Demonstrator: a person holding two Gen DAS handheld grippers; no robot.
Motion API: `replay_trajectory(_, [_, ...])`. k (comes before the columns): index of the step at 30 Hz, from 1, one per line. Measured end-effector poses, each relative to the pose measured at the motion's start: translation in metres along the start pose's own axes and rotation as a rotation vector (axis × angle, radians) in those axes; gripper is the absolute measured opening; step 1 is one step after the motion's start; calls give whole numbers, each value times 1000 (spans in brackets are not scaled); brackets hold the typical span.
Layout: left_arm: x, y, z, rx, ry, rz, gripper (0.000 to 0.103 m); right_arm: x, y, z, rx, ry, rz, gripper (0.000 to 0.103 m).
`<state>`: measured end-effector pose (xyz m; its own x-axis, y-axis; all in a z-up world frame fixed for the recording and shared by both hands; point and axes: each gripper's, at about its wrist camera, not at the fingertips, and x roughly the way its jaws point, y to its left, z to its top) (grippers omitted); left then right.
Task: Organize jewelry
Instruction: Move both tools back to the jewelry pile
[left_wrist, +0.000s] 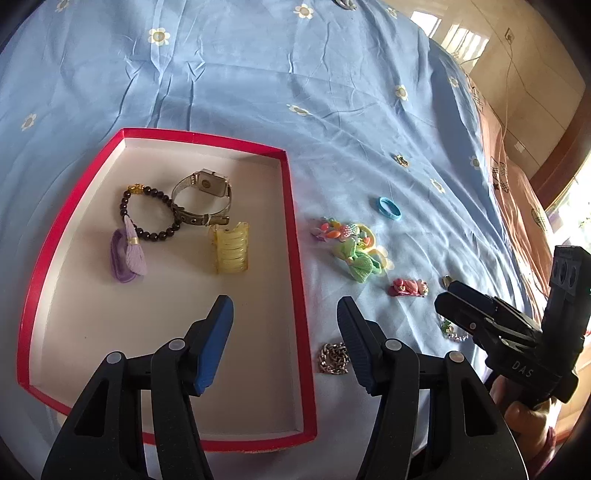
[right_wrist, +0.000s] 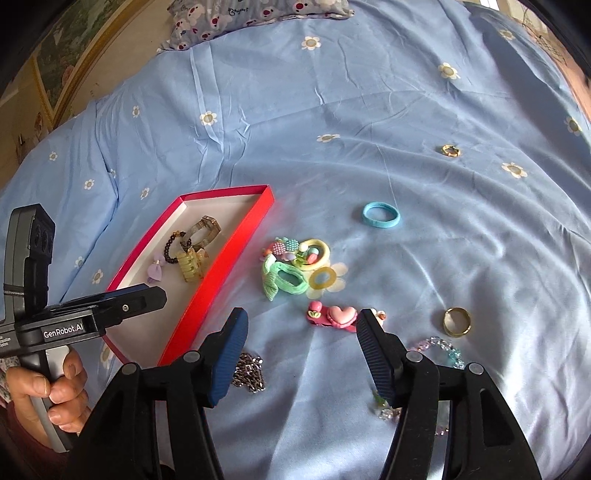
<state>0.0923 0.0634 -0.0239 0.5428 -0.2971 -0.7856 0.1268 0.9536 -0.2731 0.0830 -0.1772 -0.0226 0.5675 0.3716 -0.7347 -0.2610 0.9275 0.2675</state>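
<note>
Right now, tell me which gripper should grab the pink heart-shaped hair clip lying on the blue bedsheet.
Right. The right gripper is open, and the pink heart-shaped hair clip lies just ahead between its fingers. The left gripper, also open, straddles the right wall of the red-rimmed box, farther from the clip.

Right jaws partly hide what looks like a beaded bracelet (right_wrist: 443, 347).

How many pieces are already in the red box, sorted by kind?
Watch: 1
Beaded bracelet: 1
Yellow hair claw clip: 1
Purple tassel piece: 1
Total in the red box: 4
</note>
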Motion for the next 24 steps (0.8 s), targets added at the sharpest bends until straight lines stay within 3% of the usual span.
replay_trajectory(24, [56,-59,33,129,61,-17,59,-23,-70,1,88,-36,-148,63])
